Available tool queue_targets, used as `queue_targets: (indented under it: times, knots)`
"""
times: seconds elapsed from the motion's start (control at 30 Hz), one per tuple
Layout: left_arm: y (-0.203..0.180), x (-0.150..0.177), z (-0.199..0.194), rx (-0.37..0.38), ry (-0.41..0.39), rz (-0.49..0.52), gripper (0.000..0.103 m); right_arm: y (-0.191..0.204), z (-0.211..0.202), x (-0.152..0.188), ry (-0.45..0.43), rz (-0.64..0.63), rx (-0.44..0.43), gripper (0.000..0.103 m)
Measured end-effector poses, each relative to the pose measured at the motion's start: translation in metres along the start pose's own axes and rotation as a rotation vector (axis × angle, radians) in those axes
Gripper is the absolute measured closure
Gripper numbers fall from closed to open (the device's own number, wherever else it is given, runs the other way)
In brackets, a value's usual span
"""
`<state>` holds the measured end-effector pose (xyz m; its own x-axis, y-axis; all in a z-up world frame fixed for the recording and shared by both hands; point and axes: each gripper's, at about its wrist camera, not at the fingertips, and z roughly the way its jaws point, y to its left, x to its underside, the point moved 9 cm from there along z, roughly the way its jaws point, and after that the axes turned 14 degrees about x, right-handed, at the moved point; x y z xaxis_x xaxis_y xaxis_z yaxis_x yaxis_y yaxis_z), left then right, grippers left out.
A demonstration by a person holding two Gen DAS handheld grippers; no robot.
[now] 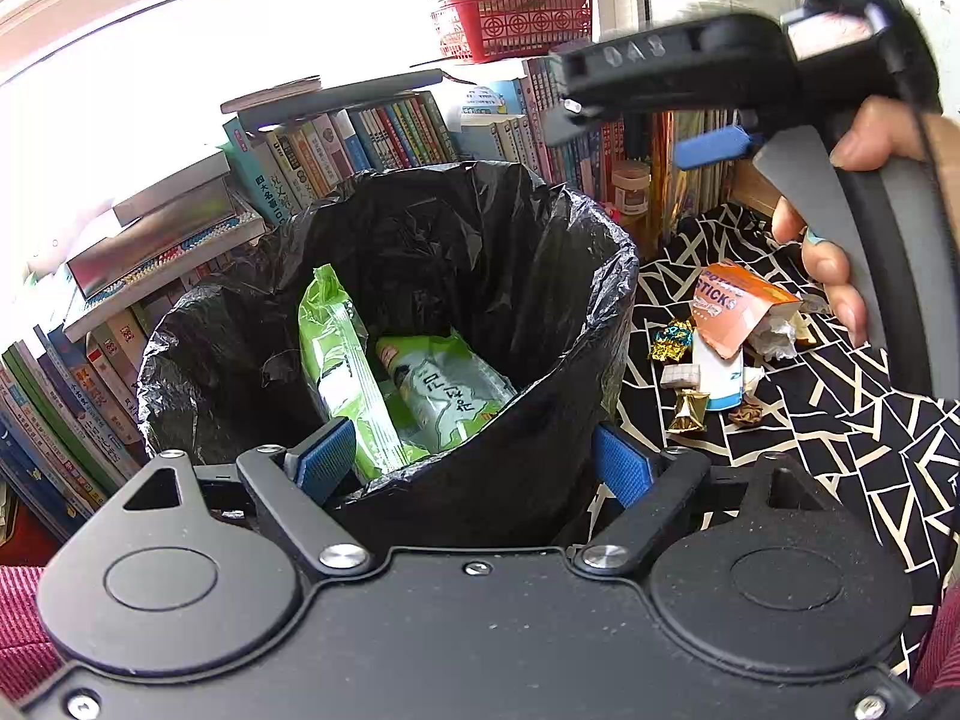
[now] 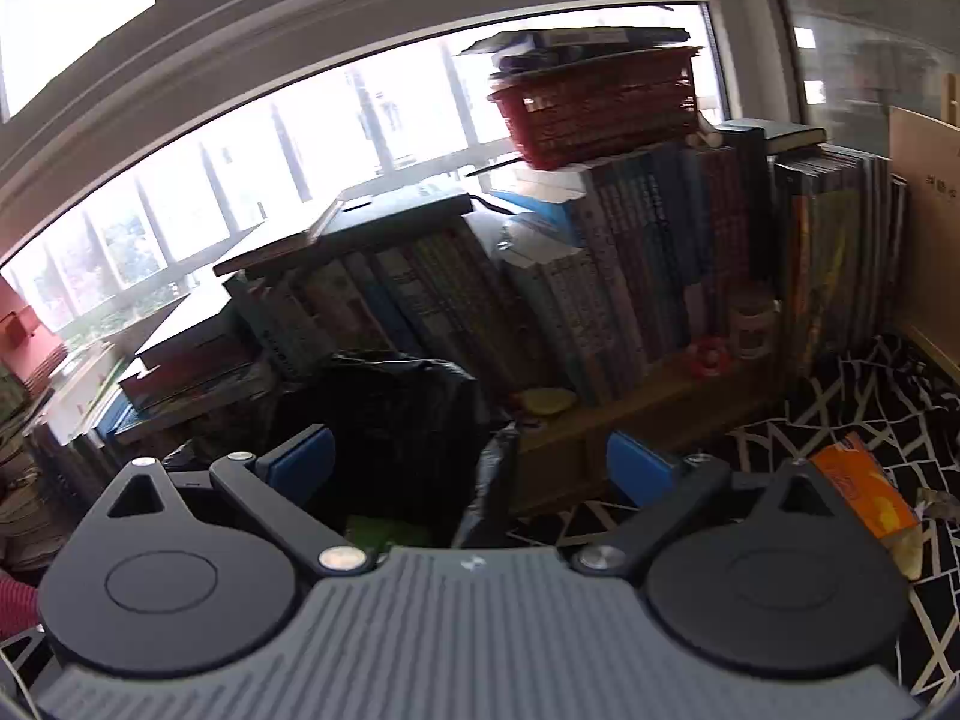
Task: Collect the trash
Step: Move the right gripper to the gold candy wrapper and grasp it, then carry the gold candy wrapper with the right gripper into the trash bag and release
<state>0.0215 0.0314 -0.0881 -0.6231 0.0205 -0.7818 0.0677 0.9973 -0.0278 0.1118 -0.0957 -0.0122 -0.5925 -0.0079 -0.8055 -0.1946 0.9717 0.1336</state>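
Far left, books (image 1: 90,372) stacked along the window. Next, our left gripper (image 1: 474,462) straddles the near rim of the black-lined bin (image 1: 480,228); the blue pads (image 1: 327,459) sit either side of the liner, about mid-open, but we cannot tell if they actually press it. Two green wrappers (image 1: 336,360) lie inside.

Right of the bin, on the patterned cloth (image 1: 840,420), trash waits: orange sticks box (image 1: 735,306), gold foil wrappers (image 1: 687,411), white packet (image 1: 717,378).

Our right gripper (image 2: 471,465) hangs above the bin's right side, jaws wide, nothing between them.

Judgement: we go for the next piece, so we should drop onto the orange box (image 2: 864,492), keep the jaws wide and hold the bin steady.

Hard to see: the right view is motion-blurred, the bin floor is dark, and small scraps by the box are unidentifiable.
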Motion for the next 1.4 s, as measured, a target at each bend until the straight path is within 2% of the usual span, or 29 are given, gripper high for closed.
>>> queue_targets:
  times: [0.17, 0.33, 0.47, 0.57, 0.83, 1.03, 1.33, 1.4]
  knots:
    - [-0.001, 0.001, 0.000, -0.002, 0.000, 0.003, 0.019, -0.047, 0.034, 0.014, 0.083, 0.098, 0.126, 0.002]
    - [-0.001, 0.001, 0.000, -0.002, 0.000, 0.003, 0.018, -0.085, 0.074, 0.050, 0.254, 0.221, 0.217, 0.002]
    - [0.000, 0.001, 0.000, -0.004, 0.000, 0.005, 0.018, -0.102, 0.096, 0.079, 0.387, 0.295, 0.242, 0.010]
    - [0.001, 0.001, 0.000, -0.003, 0.000, 0.005, 0.018, -0.108, 0.107, 0.099, 0.452, 0.312, 0.259, 0.015]
    - [0.002, 0.000, 0.000, -0.005, 0.001, 0.008, 0.018, -0.111, 0.129, 0.139, 0.546, 0.222, 0.339, 0.028]
    - [0.003, -0.001, 0.000, -0.010, 0.001, 0.014, 0.018, -0.117, 0.141, 0.163, 0.588, 0.192, 0.383, 0.029]
    - [0.001, 0.000, 0.002, -0.020, 0.000, 0.024, 0.018, -0.122, 0.150, 0.178, 0.604, 0.161, 0.407, 0.032]
    - [0.001, 0.000, 0.002, -0.021, 0.000, 0.026, 0.018, -0.120, 0.151, 0.180, 0.604, 0.134, 0.413, 0.042]
